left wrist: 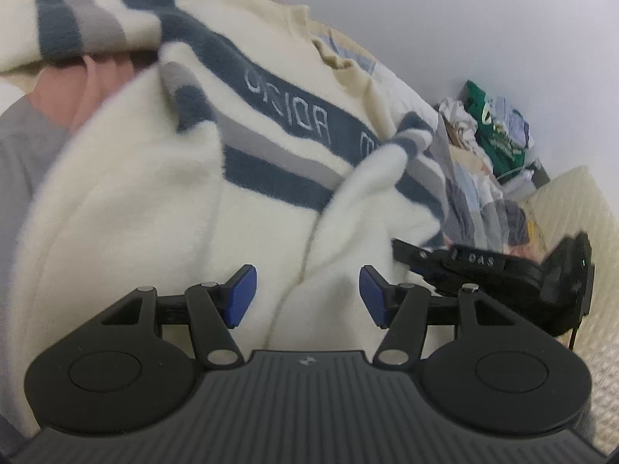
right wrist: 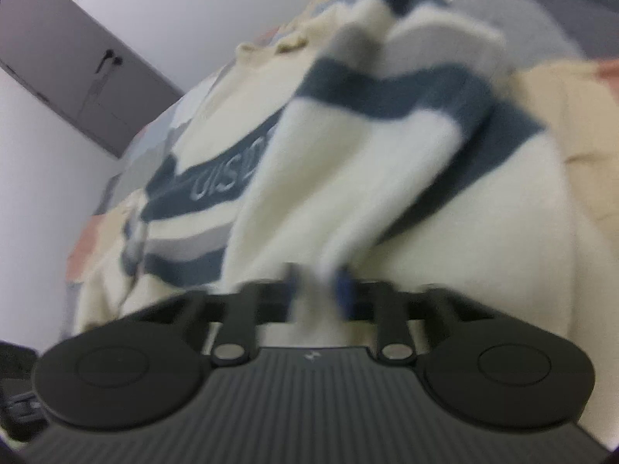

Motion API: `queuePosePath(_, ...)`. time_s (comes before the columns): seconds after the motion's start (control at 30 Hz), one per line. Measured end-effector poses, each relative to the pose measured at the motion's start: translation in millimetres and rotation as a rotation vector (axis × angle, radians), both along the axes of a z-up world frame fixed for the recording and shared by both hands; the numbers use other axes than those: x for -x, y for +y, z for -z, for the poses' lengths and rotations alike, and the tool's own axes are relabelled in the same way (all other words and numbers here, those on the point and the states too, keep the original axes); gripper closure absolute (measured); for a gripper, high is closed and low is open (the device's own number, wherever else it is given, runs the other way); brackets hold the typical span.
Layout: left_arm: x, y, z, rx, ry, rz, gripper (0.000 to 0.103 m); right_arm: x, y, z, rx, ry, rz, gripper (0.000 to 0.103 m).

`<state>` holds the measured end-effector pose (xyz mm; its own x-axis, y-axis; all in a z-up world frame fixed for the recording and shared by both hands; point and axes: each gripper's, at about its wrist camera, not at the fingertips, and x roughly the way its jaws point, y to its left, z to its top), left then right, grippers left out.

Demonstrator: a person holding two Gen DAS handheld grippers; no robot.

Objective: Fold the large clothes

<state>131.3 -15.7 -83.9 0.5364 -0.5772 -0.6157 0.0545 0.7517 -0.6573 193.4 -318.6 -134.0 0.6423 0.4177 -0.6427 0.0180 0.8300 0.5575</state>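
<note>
Sweater (left wrist: pixel 162 201): cream knit, navy and grey bands, a lettered navy band across the chest. Lies on a bed (left wrist: pixel 580 208), over a patchwork cover (right wrist: pixel 572 116) of grey, pink and beige.

Condition: partly gathered, not yet a tidy fold. One sleeve (left wrist: pixel 96 19) is thrown across the upper body; a second cream flap (left wrist: pixel 379 193) with striped end is lifted over the right side of the chest. Collar (left wrist: pixel 340 58) lies flat at the far end.

Left gripper (left wrist: pixel 307 295): blue pads spread wide, holding nothing, poised just above the cream lower body of the sweater.

Right gripper (right wrist: pixel 319 290): jaws drawn close on a pinch of cream fabric, the cloth rising from between them; the view is motion-blurred, so the exact bite is unclear. Its black body also shows in the left view, just beside the lifted flap.

Progress, as judged: early to middle. Sleeve folding appears under way, one side being carried inward. Remaining: lay that flap flat, square the sleeves, fold the body from hem toward collar, smooth.

Also present: clothes pile (left wrist: pixel 495 127) at the far wall, including a green garment; a door (right wrist: pixel 77 65) in the right view.
</note>
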Motion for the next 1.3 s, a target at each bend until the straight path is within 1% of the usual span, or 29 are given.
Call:
queuePosePath(0.03, 0.1, 2.2, -0.1, 0.018, 0.002, -0.008, 0.039, 4.1, -3.2, -2.9, 0.019, -0.011, 0.025, 0.093)
queuePosePath(0.13, -0.7, 11.0, 2.5, 0.13, 0.02, -0.011, 0.039, 18.2, -14.8, -11.8, 0.088, -0.047, 0.102, 0.093)
queuePosePath(0.23, 0.1, 11.3, 5.5, 0.171, 0.035, -0.007, 0.04, 31.0, -33.7, -14.3, 0.103, -0.041, 0.189, 0.093)
queuePosePath(0.33, 0.2, 4.1, 11.2, 0.164, 0.059, 0.014, 0.04, 34.3, -43.5, -13.1, 0.152, -0.033, 0.264, 0.093)
queuePosePath(0.43, 0.9, -8.0, 14.8, 0.142, 0.057, 0.053, 0.04, 32.7, -44.2, -9.5, 0.15, -0.024, 0.264, 0.093)
queuePosePath(0.53, 1.3, -21.1, 18.9, 0.159, 0.067, 0.112, 0.041, 32.0, -42.5, -8.3, 0.154, -0.028, 0.256, 0.093)
queuePosePath(0.6, 2.0, -31.1, 24.1, 0.167, 0.092, 0.152, 0.054, 32.2, -42.4, -8.3, 0.14, -0.031, 0.252, 0.093)
queuePosePath(0.63, 3.2, -37.5, 25.9, 0.156, 0.102, 0.17, 0.059, 31.7, -42.6, -7.6, 0.134, -0.032, 0.251, 0.093)
queuePosePath(0.67, 5.5, -42.5, 25.6, 0.128, 0.1, 0.172, 0.074, 31.7, -41.5, -7.7, 0.126, -0.033, 0.249, 0.092)
queuePosePath(0.7, 7.8, -45.5, 23.4, 0.092, 0.093, 0.164, 0.085, 32.0, -41.5, -7.6, 0.105, -0.036, 0.244, 0.092)
queuePosePath(0.77, 10.8, -44.5, 16.0, 0.049, 0.083, 0.134, 0.088, 32.4, -41.9, -7.8, 0.07, -0.034, 0.239, 0.092)
queuePosePath(0.8, 11.1, -39.1, 11.5, 0.057, 0.076, 0.106, 0.089, 33.0, -41.5, -8.3, 0.057, -0.036, 0.233, 0.092)
queuePosePath(0.87, 14.0, -24.8, 0.9, 0.097, 0.057, 0.057, 0.089, 33.2, -40.4, -8.4, 0.03, -0.039, 0.215, 0.092)
queuePosePath(0.9, 15.6, -17.3, -6.8, 0.107, 0.038, 0.04, 0.089, 33.7, -39.8, -8.7, 0.0, -0.045, 0.204, 0.092)
queuePosePath(0.97, 21.8, -3.5, -25.0, 0.087, -0.031, 0.027, 0.089, 33.2, -36.7, -10.3, -0.059, -0.06, 0.168, 0.092)
queuePosePath(1.0, 24.4, 0.1, -30.8, 0.079, -0.051, 0.026, 0.089, 33.2, -32.5, -12.1, -0.063, -0.075, 0.147, 0.092)
queuePosePath(1.03, 25.5, 3.9, -35.5, 0.061, -0.062, 0.024, 0.089, 33.0, -26.8, -14.1, -0.053, -0.087, 0.127, 0.092)
queuePosePath(1.1, 27.4, 6.0, -39.8, -0.009, -0.056, 0.027, 0.089, 32.7, -15.7, -15.2, -0.031, -0.093, 0.094, 0.092)
queuePosePath(1.17, 25.2, 1.5, -29.9, -0.087, -0.013, 0.026, 0.089, 29.2, -6.4, -11.8, -0.005, -0.074, 0.075, 0.091)
queuePosePath(1.23, 25.2, -2.5, -17.0, -0.129, 0.032, 0.032, 0.089, 24.8, 1.6, -5.1, 0.039, -0.042, 0.062, 0.09)
queuePosePath(1.3, 25.8, -3.9, -9.4, -0.156, 0.044, 0.036, 0.088, 21.2, 8.6, 3.2, 0.087, 0.001, 0.053, 0.09)
